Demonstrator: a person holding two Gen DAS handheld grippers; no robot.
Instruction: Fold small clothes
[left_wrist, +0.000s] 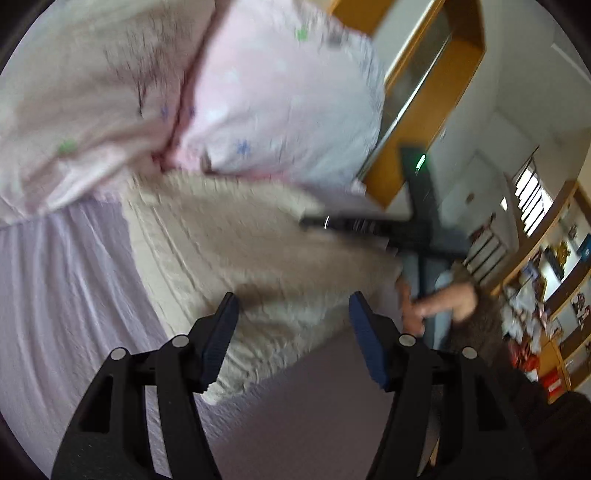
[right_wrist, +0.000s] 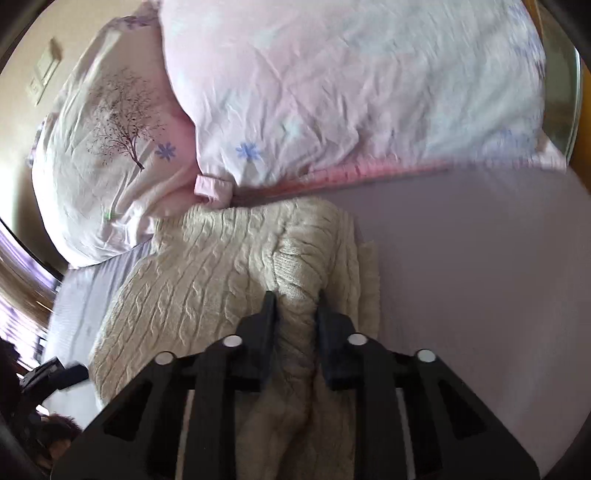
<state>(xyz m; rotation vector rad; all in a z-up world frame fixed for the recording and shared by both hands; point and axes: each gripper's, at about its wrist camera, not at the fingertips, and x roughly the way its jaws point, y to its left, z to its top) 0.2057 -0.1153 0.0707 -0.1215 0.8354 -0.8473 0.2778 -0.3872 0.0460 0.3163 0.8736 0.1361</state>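
A cream cable-knit sweater (right_wrist: 207, 273) lies on the lilac bed sheet (right_wrist: 461, 295). My right gripper (right_wrist: 294, 299) is shut on a bunched fold of the sweater, which runs back between its fingers. In the left wrist view the sweater (left_wrist: 240, 251) lies blurred ahead of my left gripper (left_wrist: 293, 301), which is open and empty, held just above the knit's near edge. The right gripper (left_wrist: 424, 229) shows there as a dark blurred shape at the sweater's far right, held by a hand (left_wrist: 436, 306).
Two pink pillows lie at the head of the bed: one with a tree print (right_wrist: 110, 155), one with blue flowers (right_wrist: 351, 92). A wooden frame (left_wrist: 436, 103) and shelves with clutter (left_wrist: 546, 288) stand beyond the bed's right side.
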